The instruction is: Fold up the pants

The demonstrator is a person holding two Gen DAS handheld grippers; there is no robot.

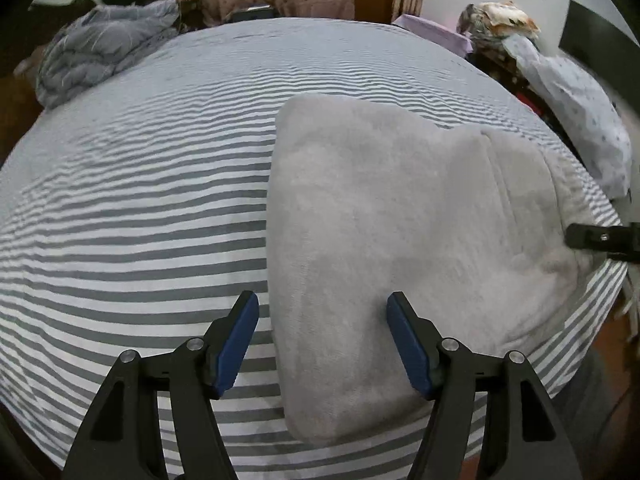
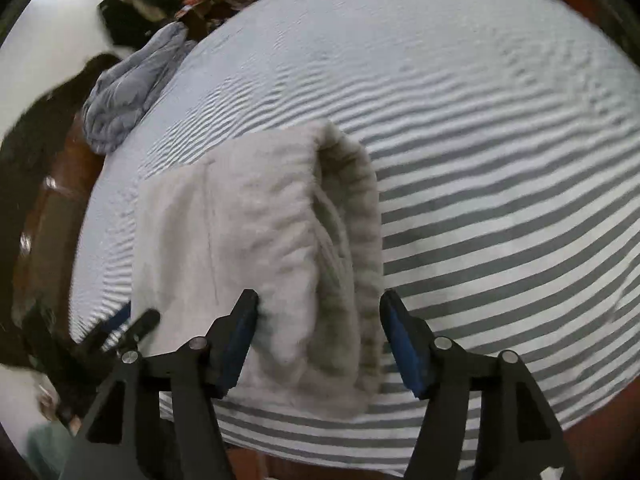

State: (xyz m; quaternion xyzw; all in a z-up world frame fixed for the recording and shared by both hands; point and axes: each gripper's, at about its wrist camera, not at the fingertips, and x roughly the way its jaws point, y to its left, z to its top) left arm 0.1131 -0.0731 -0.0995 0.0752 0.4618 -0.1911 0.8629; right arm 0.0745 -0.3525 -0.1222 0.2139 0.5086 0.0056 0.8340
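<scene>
Light grey fleece pants (image 1: 400, 220) lie folded into a thick pad on the striped bed sheet (image 1: 140, 200). My left gripper (image 1: 322, 312) hovers open over the pad's left edge, one finger above the sheet and the other above the fabric. The right wrist view shows the pants (image 2: 248, 240) with their ribbed waistband rolled along the right side. My right gripper (image 2: 318, 312) stands open astride that edge with the cloth lying loose between the jaws. The right gripper's finger (image 1: 600, 238) shows at the pad's far right, and the left gripper (image 2: 124, 328) appears blurred at lower left.
A crumpled grey-blue quilt (image 1: 100, 48) lies at the bed's far left corner. A dotted pillow (image 1: 580, 112) and a heap of clothes (image 1: 500, 20) sit off the right side. The bed's near edge runs just below the pants, with brown floor (image 2: 600, 432) beyond.
</scene>
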